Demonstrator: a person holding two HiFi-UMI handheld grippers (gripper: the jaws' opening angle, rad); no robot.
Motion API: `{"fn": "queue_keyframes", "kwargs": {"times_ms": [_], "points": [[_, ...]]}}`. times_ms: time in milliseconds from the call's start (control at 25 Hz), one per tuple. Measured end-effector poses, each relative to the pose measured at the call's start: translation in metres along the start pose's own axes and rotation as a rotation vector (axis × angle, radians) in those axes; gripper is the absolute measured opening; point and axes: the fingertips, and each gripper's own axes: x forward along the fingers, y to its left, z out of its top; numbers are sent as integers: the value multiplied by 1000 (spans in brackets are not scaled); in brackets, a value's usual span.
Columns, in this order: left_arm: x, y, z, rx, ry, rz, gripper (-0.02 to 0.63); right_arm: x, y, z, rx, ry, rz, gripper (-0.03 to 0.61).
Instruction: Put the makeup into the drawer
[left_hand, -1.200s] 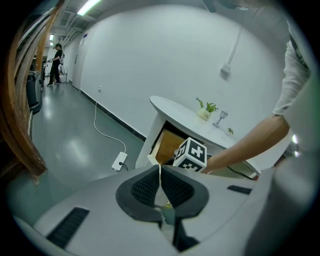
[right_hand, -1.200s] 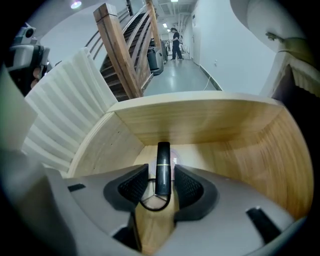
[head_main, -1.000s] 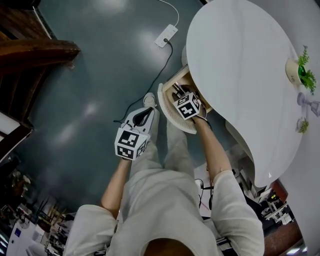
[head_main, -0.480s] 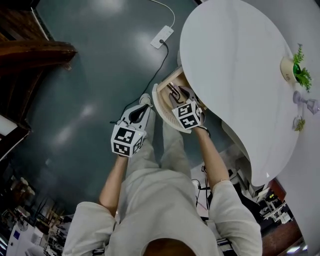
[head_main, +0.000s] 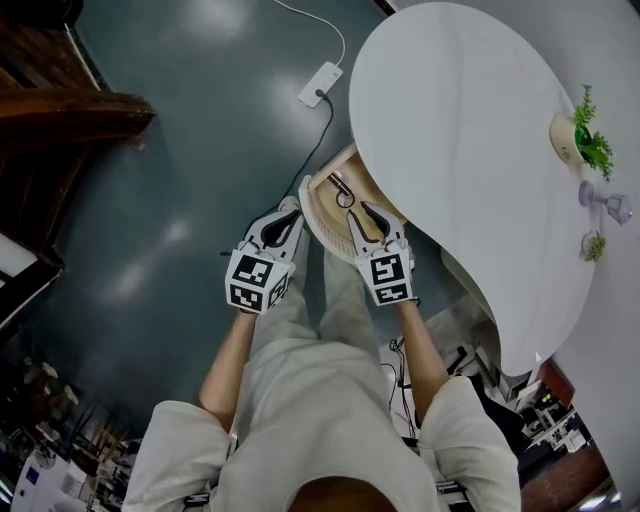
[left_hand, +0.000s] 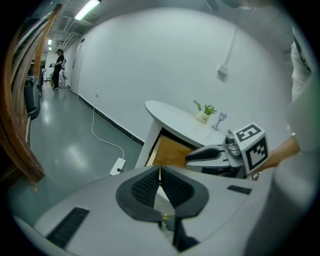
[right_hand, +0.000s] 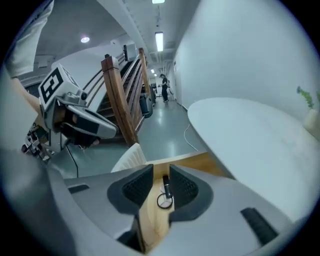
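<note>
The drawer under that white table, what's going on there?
A person holds a gripper in each hand. The right gripper hovers over the open drawer; its jaws have just been closing, with nothing between them. A dark makeup tube and a small round piece lie inside the drawer. The left gripper hangs beside it, jaws shut and empty.

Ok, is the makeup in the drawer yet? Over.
Left tool shut, empty. Right tool above drawer, jaws just been closing, nothing between. Makeup lying in open drawer. Nothing blocking.
</note>
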Motion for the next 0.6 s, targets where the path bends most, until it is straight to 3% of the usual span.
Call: {"fn": "queue_keyframes", "kwargs": {"times_ms": [360, 600], "points": [[-12, -13, 39, 39, -51, 9, 18, -59, -23, 55, 69, -151, -106, 13], [-28, -26, 81, 82, -106, 13, 18, -89, -55, 93, 69, -223, -172, -2]]}}
